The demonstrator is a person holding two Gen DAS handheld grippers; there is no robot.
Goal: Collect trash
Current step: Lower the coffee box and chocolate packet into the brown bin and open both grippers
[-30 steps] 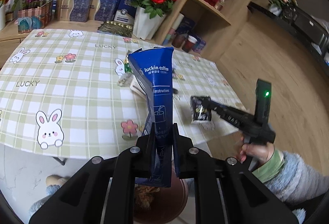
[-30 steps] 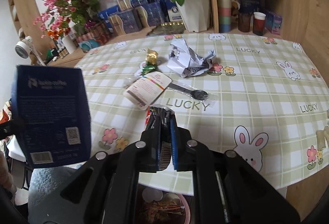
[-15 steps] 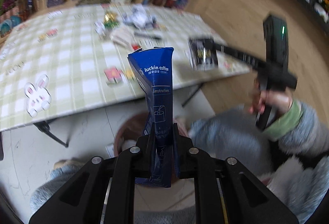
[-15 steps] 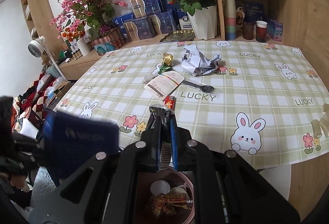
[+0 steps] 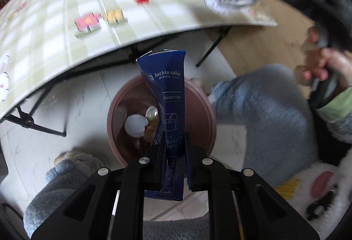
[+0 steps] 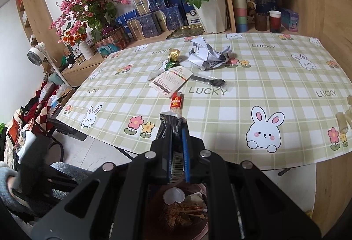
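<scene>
Blue sachet [image 5: 170, 99], left wrist view: "luckin coffee" in white near the top, a smaller line under it unreadable. Lower down, "instructions" inside a thin frame, above a pouring-cup pictogram. Further down a line starting "150", rest too small.

Checked cloth on the bench [image 6: 253, 86], right wrist view: "LUCKY" printed several times, clearest mid-cloth beside the black fork, again at the right edge, the far side and the left side.

Dark wrapper [image 6: 173, 130] in the right gripper [image 6: 177, 152]: barcode strip only, no legible digits.

White card [image 6: 170, 80] and red packet [image 6: 176, 102] on the cloth: print present, too small to read. Same for the blue boxes [image 6: 145, 23] behind the bench.
</scene>
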